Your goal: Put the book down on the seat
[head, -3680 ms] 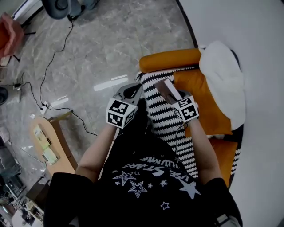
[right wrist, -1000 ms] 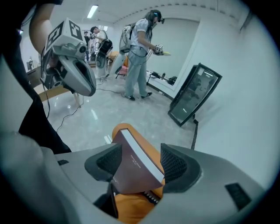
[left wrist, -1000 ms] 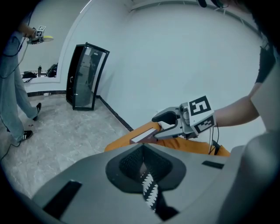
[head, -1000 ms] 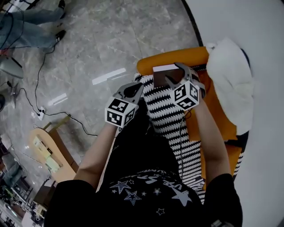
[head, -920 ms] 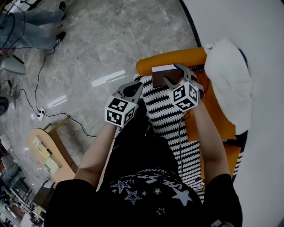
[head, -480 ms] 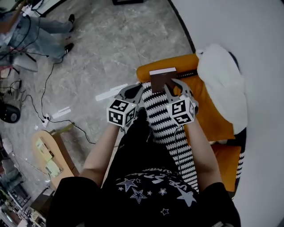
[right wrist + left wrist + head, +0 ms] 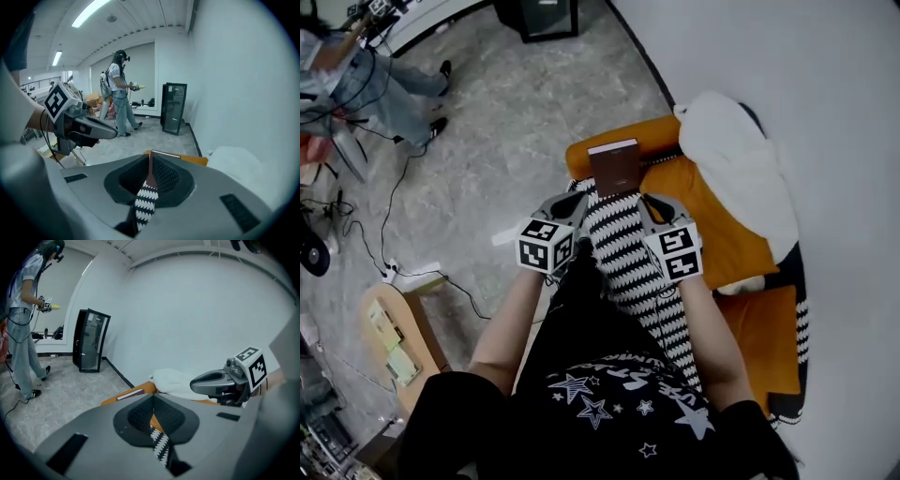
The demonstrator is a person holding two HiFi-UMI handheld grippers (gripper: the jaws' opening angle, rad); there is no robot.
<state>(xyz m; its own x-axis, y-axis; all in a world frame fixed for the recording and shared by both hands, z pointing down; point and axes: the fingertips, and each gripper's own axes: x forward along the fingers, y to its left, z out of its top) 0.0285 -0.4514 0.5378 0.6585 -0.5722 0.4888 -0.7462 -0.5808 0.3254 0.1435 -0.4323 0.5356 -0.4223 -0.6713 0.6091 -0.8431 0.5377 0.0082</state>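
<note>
Overhead scene, largest elements first. A grey stone floor (image 7: 487, 122) fills the left; against the white wall on the right stands the orange seat (image 7: 722, 234), with a white cushion (image 7: 741, 169) piled along its right side and a black-and-white striped throw (image 7: 623, 253) running from near to far down its left part. The person stands at the near end with both forearms extended over the throw, which probably keeps both tools close to the seat's far end. The left gripper (image 7: 575, 199) has its jaws pressed together, holding nothing. The right gripper (image 7: 647, 202) has its jaws closing to a mere slit, likewise with nothing between them. The book (image 7: 614, 167) lies flat, dark cover up, on the orange far end of the seat, just beyond the far edge of the throw, a broad spot that should support it without help. It sits ahead of the jaws and between their two lines of reach, near both tips but touching neither, so the placement looks complete.
</note>
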